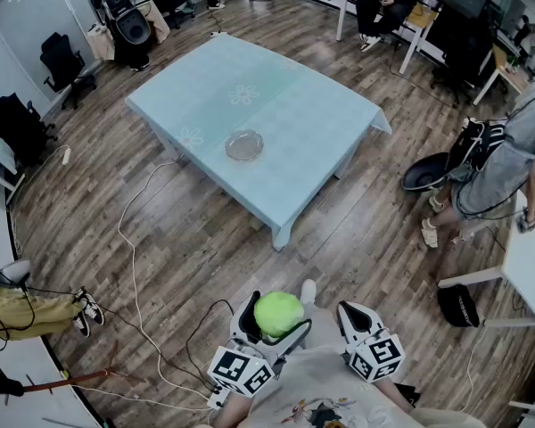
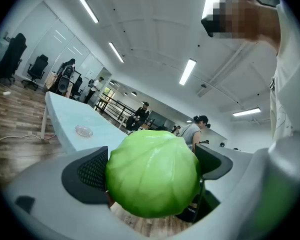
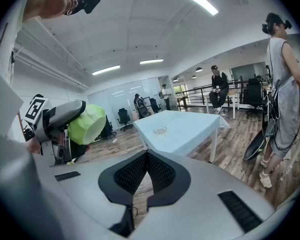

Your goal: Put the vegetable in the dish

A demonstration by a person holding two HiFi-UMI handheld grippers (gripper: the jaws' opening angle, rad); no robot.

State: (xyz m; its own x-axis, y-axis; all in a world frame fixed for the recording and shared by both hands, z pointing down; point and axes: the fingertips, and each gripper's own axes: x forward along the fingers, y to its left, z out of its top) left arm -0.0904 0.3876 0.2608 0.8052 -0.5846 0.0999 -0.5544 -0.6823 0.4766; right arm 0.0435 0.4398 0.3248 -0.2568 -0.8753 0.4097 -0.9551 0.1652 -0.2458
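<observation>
A round green cabbage (image 1: 278, 314) is clamped between the wide-spread jaws of my left gripper (image 1: 274, 326), held low and close to my body, far from the table. In the left gripper view the cabbage (image 2: 153, 176) fills the gap between both black pads (image 2: 90, 171). My right gripper (image 1: 352, 317) is beside it, jaws shut with nothing between them (image 3: 147, 157). The right gripper view also shows the cabbage (image 3: 86, 124) at its left. The glass dish (image 1: 244, 144) sits empty near the front of the light-blue table (image 1: 294, 96), and is also seen in both gripper views (image 2: 83, 131) (image 3: 160, 130).
Wooden floor lies between me and the table, with cables (image 1: 134, 266) trailing on the left. A person (image 1: 508, 168) stands at the right by a white desk (image 1: 526, 266) and a black bag (image 1: 459, 307). Office chairs (image 1: 18, 127) line the left side.
</observation>
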